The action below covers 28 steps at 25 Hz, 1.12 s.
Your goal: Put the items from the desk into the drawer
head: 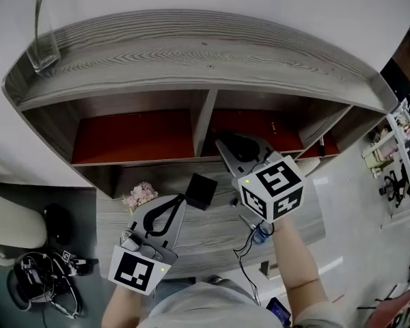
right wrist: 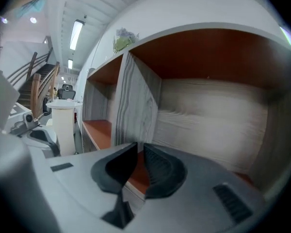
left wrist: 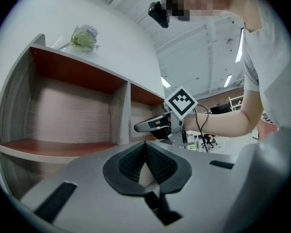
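A small black box (head: 202, 190) lies on the grey wooden desk (head: 212, 232), just past the tips of my left gripper (head: 181, 198). The left gripper (left wrist: 145, 143) is shut with its pads meeting at the tip and nothing between them. A pink flower sprig (head: 140, 195) lies to the left of it. My right gripper (head: 236, 142) reaches toward the right shelf compartment (head: 273, 125). The right gripper (right wrist: 140, 147) is open by only a narrow gap and holds nothing. In the left gripper view the right gripper (left wrist: 141, 126) shows ahead, in front of the shelves.
A hutch with two red-floored compartments (head: 133, 137) stands on the desk, with a divider (head: 203, 120) between them. A glass vase (head: 42, 48) sits on its top at the far left. A dark pen-like thing (head: 321, 146) lies at the right shelf end. A cable and blue object (head: 261, 234) hang near my right wrist.
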Available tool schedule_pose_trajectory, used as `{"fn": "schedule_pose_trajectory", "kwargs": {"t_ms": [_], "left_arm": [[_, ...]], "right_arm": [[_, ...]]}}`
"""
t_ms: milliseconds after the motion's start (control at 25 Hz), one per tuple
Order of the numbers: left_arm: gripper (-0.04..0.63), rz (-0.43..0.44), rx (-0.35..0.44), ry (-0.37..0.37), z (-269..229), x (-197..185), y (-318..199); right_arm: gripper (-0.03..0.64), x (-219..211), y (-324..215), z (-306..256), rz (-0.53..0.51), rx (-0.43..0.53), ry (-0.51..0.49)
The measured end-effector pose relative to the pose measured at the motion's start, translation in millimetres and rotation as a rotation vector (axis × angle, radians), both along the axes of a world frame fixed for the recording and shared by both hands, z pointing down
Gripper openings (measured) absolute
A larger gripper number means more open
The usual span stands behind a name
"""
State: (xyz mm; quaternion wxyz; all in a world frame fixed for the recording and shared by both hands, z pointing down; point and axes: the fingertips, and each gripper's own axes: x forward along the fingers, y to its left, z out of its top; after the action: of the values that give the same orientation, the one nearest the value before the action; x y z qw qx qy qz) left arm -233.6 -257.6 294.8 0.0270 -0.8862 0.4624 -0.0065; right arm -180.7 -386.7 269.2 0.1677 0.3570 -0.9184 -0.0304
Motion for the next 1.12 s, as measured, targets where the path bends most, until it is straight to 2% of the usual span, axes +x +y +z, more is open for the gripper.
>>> {"fn": "schedule_pose_trajectory", "kwargs": {"t_ms": [160, 320, 960, 1120], "left_arm": [[0.006, 0.000, -0.010, 0.009, 2.0, -4.4, -4.3], [0.008, 0.001, -0.007, 0.014, 1.2, -7.8, -7.4], [0.008, -0.001, -0.018, 0.023, 4.8, -6.5, -13.6], [0.008, 0.004, -0.018, 0.022, 5.6, -5.4, -13.1]], "right_arm": [[0.081, -8.6, -13.9, 6.5, -0.017, -0.037, 0.080], [0.081, -13.4, -25.6, 12.9, -0.022, -0.068, 0.136], [0.084, -17.5, -41.1, 37.6, -0.059, -0.218, 0.282], [0.084, -16.1, -44.3, 38.0, -0.053, -0.268, 0.270]]}}
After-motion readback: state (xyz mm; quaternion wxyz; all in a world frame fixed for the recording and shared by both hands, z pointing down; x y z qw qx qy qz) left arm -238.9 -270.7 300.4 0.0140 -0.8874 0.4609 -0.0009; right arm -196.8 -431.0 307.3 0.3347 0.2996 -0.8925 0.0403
